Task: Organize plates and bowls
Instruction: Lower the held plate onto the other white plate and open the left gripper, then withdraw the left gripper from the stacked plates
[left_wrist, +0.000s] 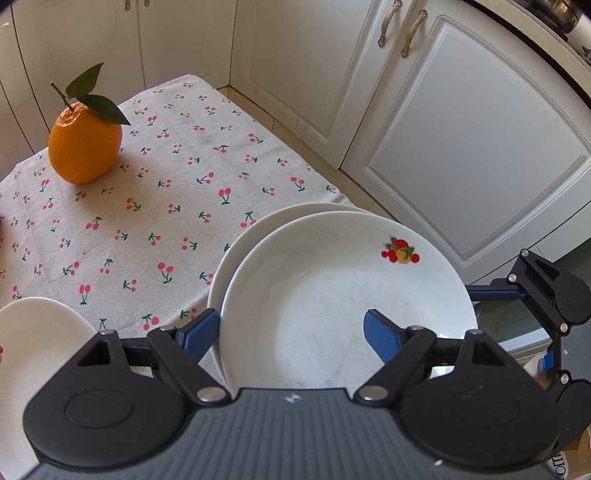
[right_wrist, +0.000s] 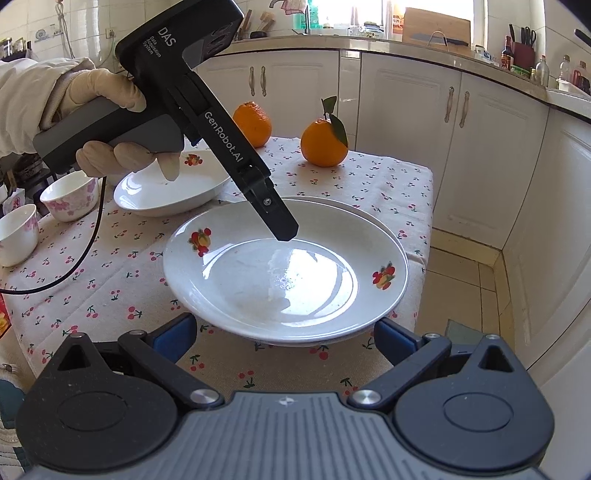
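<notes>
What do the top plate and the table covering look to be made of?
Top plate: likely glazed ceramic or porcelain; glossy white with window glare and printed fruit decals. Tablecloth: woven fabric, probably cotton, matte; visible creases, cherry print, edge draping over the table.

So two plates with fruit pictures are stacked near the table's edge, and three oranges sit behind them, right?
Not quite: only two oranges sit behind them, as the right wrist view shows. The stacked plates with fruit pictures are indeed near the table's edge.
</notes>
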